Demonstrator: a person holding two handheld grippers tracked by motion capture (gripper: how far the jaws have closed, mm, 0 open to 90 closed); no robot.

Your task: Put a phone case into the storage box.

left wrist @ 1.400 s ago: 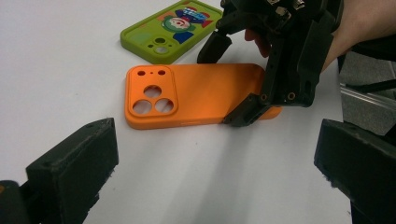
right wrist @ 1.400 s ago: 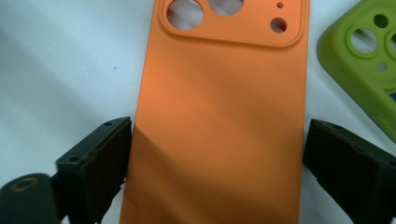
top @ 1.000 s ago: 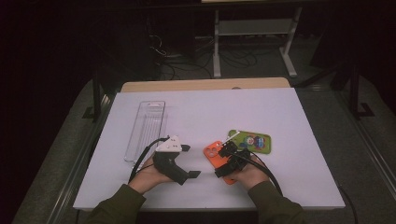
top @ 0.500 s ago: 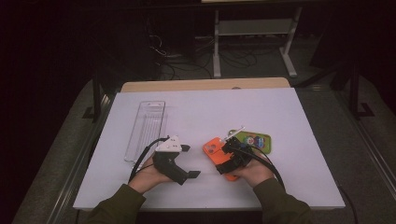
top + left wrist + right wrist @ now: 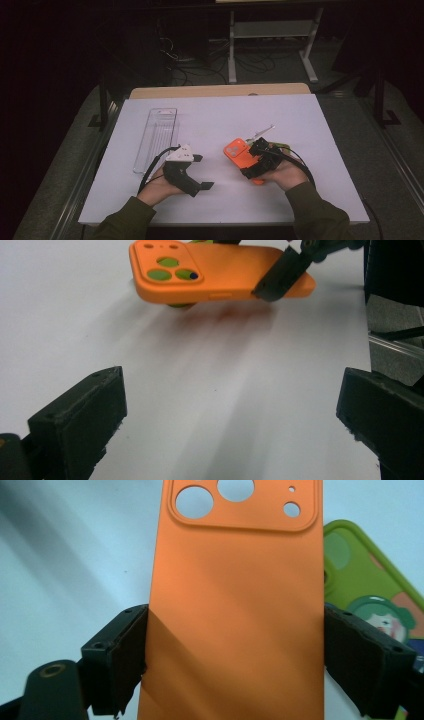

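Nearest the person, the left gripper (image 5: 200, 172) is resting on the white table (image 5: 320, 125) with its jaws standing wide and nothing between them; its own view is looking across bare tabletop toward the work. Just beyond and to the right, the right gripper (image 5: 248, 161) is clamping the orange phone case (image 5: 235, 610) across its width, a pad pressing on each long edge near the lower end, with the camera-cutout end pointing away from the hand. In the left gripper view the case (image 5: 220, 272) is hanging clear of the table, casting a soft shadow beneath it, so it is being carried in the air rather than sliding.

The case is looking thin, light and somewhat flexible, likely silicone or soft plastic with a matte skin, so it is probably gripping well but bowing if squeezed hard. Holding it by the side rails, as now, seems the sound choice; the flat back is offering little to pinch.

Just behind the orange case, a green phone case (image 5: 370, 590) with a cartoon figure is lying on the table. Farther off on the left, a clear plastic tray (image 5: 157, 137) is sitting empty, well apart from both grippers.
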